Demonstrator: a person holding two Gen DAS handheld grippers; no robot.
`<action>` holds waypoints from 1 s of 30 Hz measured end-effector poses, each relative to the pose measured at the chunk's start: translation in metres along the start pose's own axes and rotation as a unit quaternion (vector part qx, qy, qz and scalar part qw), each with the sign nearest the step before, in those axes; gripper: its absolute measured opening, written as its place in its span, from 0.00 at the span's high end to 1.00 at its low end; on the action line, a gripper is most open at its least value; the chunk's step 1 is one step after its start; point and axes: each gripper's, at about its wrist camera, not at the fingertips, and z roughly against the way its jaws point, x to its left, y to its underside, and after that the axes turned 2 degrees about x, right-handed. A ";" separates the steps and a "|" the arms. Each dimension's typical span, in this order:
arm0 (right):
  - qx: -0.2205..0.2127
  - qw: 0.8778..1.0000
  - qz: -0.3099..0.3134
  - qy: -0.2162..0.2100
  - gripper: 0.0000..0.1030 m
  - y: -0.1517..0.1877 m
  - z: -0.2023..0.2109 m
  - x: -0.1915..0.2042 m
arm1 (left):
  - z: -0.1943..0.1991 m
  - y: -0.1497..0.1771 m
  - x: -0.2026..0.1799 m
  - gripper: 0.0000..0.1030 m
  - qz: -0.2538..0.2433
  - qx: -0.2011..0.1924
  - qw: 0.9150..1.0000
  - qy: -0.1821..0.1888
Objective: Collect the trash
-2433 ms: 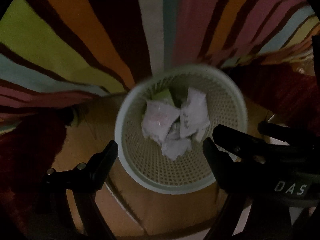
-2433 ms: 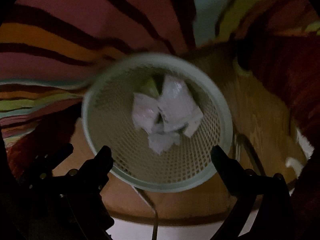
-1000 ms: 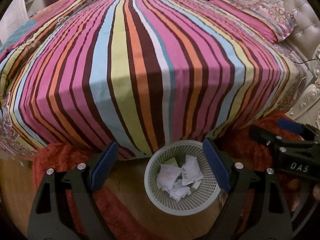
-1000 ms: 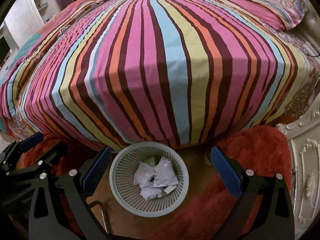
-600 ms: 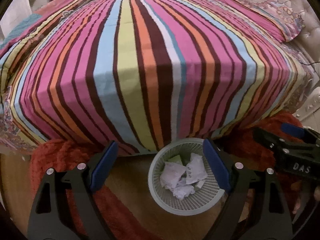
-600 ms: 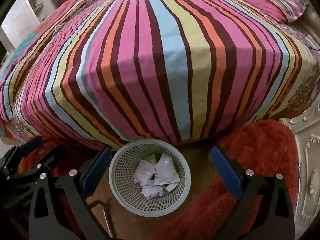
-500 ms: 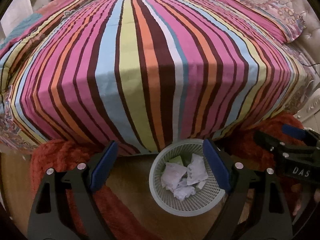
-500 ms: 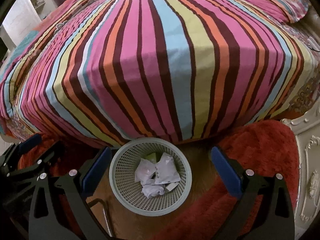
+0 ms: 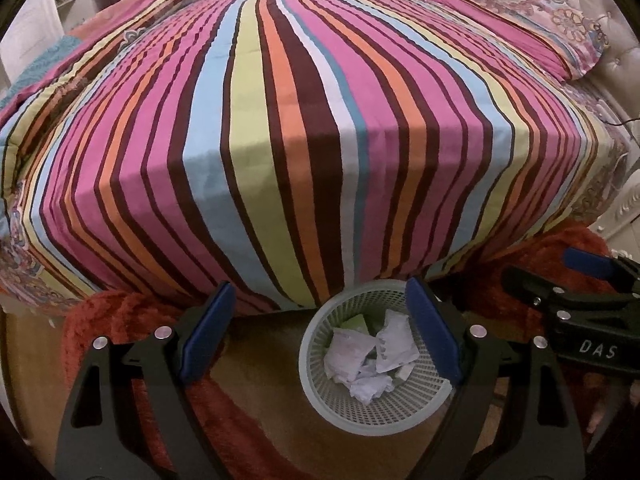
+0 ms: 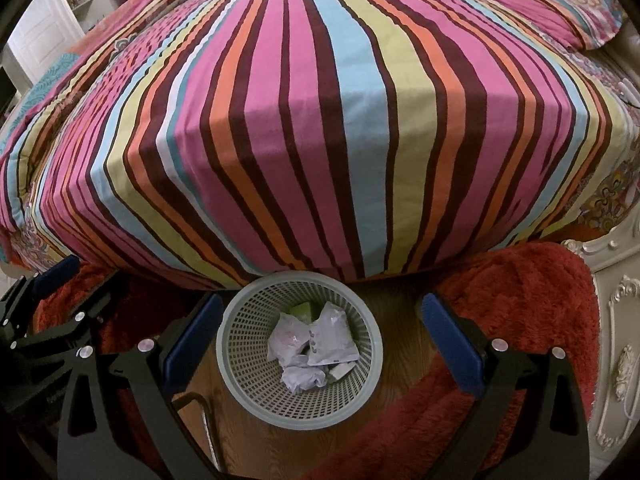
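Your left tool [image 9: 318, 338] hangs with its blue pads spread wide and nothing between them; your right tool [image 10: 320, 334] is the same, wide apart and empty. Neither one touches anything.

Just ahead of both tools and below them stands the basket [image 10: 256, 392], upright on the wood floor [image 10: 276, 448], its far rim tucked close under the hanging edge of the bed [image 10: 320, 140]. Seen along your right tool, the basket sits almost centred between the pads, a little toward the left pad. Seen along your left tool, the basket [image 9: 320, 392] lies off to the right, its rim passing behind the right pad. So your right tool is the better lined up with it, though the two tools hang near each other: the right tool shows at the right edge of the left view.

Inside the basket lies the trash [image 10: 310, 350]: several crumpled white papers bunched near the middle, with a pale green scrap [image 10: 304, 311] at the far side. From here it all looks contained, none draped over the rim.

Beyond the basket the striped cover runs away from you, and no loose paper shows on it. A red rug [image 10: 520, 300] lies on both sides of the basket, and a white carved cabinet [image 10: 616, 320] stands farther off to the right.

Judging by this, the collecting looks done or nearly so; any piece left would lie outside these views.
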 end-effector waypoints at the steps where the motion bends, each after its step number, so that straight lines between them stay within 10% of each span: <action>1: 0.000 1.000 0.000 0.000 0.07 0.000 0.000 0.000 | 0.000 0.000 0.000 0.18 0.001 -0.001 1.000 0.002; 14: 0.000 1.000 -0.002 -0.002 0.07 0.002 0.000 -0.002 | 0.001 0.001 0.004 0.18 0.018 -0.004 0.999 0.045; 30: 0.000 1.000 -0.007 -0.004 0.07 0.001 0.000 -0.003 | 0.002 0.002 0.000 0.12 0.011 -0.007 1.000 0.002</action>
